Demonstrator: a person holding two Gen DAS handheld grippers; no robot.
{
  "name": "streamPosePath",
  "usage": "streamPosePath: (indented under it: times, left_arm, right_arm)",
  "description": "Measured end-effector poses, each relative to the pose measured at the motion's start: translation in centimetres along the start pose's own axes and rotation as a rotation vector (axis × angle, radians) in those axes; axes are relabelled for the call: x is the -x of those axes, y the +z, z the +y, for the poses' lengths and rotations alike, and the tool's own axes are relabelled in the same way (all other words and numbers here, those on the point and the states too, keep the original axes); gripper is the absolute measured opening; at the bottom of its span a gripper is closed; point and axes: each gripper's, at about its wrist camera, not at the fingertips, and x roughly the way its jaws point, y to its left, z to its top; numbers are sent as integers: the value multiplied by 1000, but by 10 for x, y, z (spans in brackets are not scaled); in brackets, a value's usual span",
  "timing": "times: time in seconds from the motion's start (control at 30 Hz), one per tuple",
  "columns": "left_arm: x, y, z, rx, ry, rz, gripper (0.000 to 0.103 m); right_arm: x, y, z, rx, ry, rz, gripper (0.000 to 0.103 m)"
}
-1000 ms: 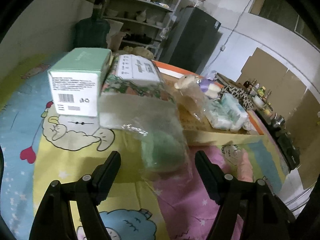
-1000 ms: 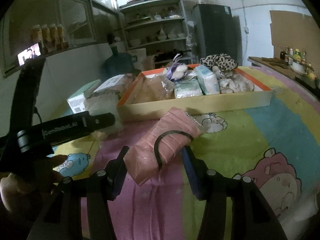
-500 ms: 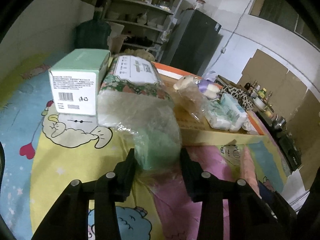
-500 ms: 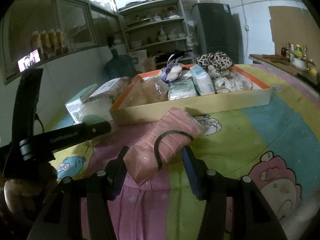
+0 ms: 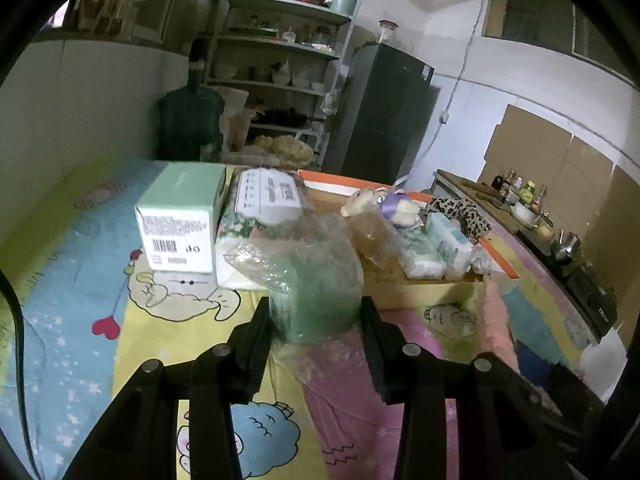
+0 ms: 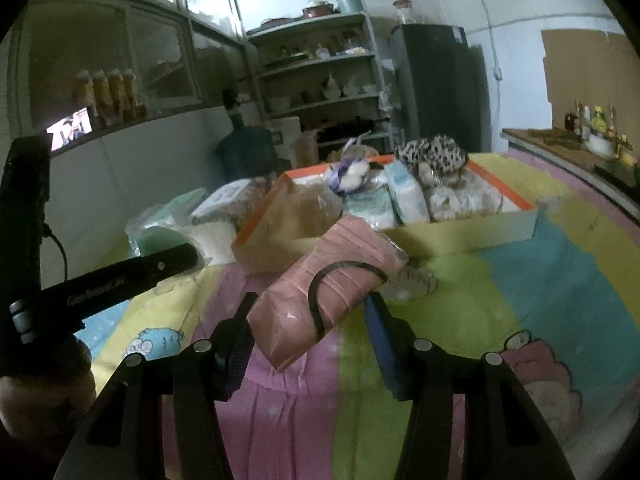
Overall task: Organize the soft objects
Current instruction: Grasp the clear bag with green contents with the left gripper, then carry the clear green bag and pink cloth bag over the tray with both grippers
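Soft green bundle in a clear plastic bag [image 5: 316, 300] sat clamped between the fingers [image 5: 256, 340] of the left gripper [image 5: 314, 344], its loose crinkled wrapping spilling out above and below the grip. The pink folded pack in plastic [image 6: 324, 280] lay between the fingers [image 6: 380, 340] of the right gripper [image 6: 310, 344], a dark band looped across it; the fingers pressed on both its sides, so it was held, tilted with its far end toward the tray.

Beyond the left gripper, a pale green carton with a barcode [image 5: 178, 220] stood on the cartoon-print cloth [image 5: 80, 280] covering the worktop, and just beside it lay a floral-wrapped pack with a white label [image 5: 264, 204], its white end facing the camera. To their right sat the shallow cardboard tray with an orange rim [image 6: 460, 232], already filled: a small plush toy with a purple ribbon [image 5: 384, 204], tissue packs [image 5: 444, 240], a leopard-print item [image 6: 432, 152] and pale crumpled fabric [image 6: 460, 200].

In the right wrist view the left gripper's black body [image 6: 108, 284] reached across from the left, with a hand [image 6: 44, 392] beneath it.

Farther back stood a large water bottle [image 5: 190, 120], open shelves of crockery [image 5: 280, 60], a dark refrigerator [image 5: 384, 112] and a side counter with bottles [image 5: 516, 196].
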Motion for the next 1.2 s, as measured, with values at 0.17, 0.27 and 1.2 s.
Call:
streamPosePath:
  times: [0.17,0.27,1.2]
  left_arm:
    - [7,6,-8,-20,12,-22,42]
    - [11,10,-12,-29,13,-36,42]
    - [-1,53,-73,-134,-54,-93,42]
  right_arm:
    - [7,9,0,30,-1,-29,55]
    - [10,16,-2,46,-3,-48,55]
    - [23,62,-52,88,-66,-144,55]
